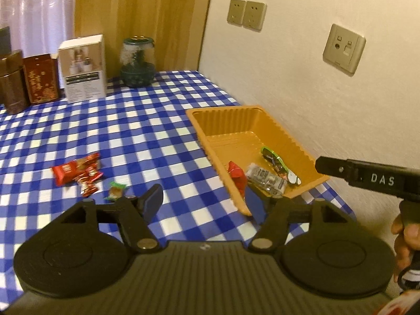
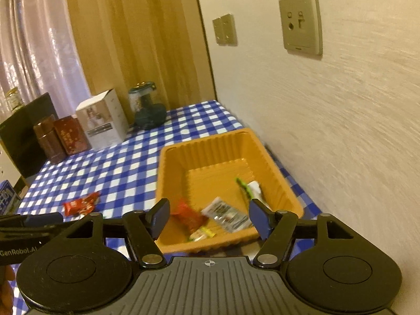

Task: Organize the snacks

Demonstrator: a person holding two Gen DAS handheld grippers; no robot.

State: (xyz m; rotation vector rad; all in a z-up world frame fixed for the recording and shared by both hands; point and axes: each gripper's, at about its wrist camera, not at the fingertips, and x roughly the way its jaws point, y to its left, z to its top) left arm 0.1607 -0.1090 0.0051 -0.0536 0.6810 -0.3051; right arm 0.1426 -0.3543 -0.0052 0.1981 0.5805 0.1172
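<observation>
Checked tablecloth [image 1: 131,120]: orange tray [image 2: 168,162] holds four snacks [image 2: 225,214].

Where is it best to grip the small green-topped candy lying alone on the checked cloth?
Probably across the small green-topped candy body, coming from above with the open left gripper. It lies flat and alone, clear of the red snack packets, so its sides look free.

A home: checked tablecloth [image 1: 147,120], curtains [image 1: 34,8], wall sockets [image 1: 246,14], tea tins [image 1: 40,78].
</observation>
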